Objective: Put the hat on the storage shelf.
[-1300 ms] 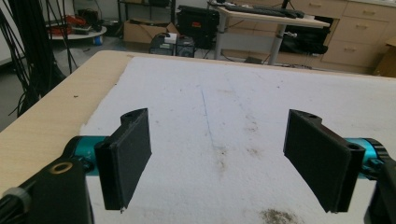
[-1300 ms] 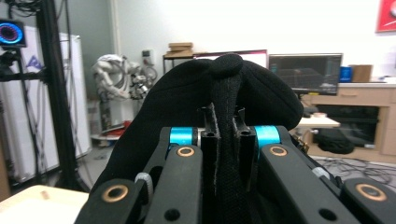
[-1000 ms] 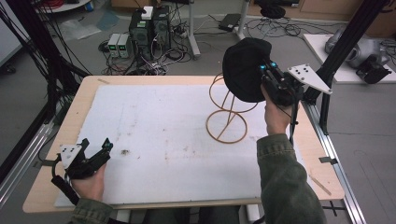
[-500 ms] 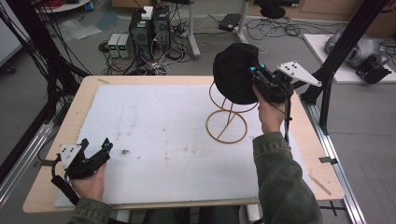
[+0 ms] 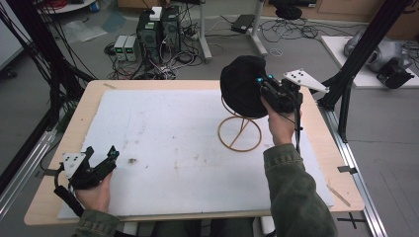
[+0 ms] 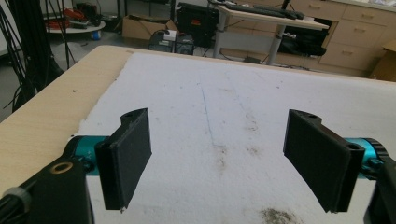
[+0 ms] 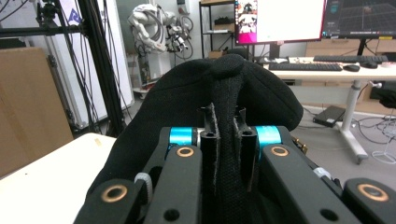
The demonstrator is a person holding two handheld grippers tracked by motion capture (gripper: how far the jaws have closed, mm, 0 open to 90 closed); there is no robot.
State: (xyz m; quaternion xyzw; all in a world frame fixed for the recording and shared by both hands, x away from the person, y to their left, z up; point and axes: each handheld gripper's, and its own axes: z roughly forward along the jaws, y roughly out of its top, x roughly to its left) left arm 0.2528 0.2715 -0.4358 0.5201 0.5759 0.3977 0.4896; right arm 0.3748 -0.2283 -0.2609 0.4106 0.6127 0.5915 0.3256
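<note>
A black cap [image 5: 243,85] hangs over the top of a thin wooden wire stand [image 5: 240,132] at the right of the white mat. My right gripper [image 5: 263,88] is shut on a fold of the black cap [image 7: 219,102], with the fabric pinched between its jaws. The stand's top ring is hidden under the cap; its round base rests on the mat. My left gripper [image 5: 100,159] rests near the table's front left corner, open. Between its pads [image 6: 130,154] there is only bare mat.
A white mat [image 5: 173,148] covers most of the wooden table [image 5: 84,108], with a dark stain [image 5: 132,160] just right of the left gripper. Black frame posts [image 5: 360,54] stand off the table's right side. Cables and equipment boxes lie on the floor beyond the far edge.
My right gripper has carried the cap leftward and down onto the top of the wire stand. The left gripper has stayed still.
</note>
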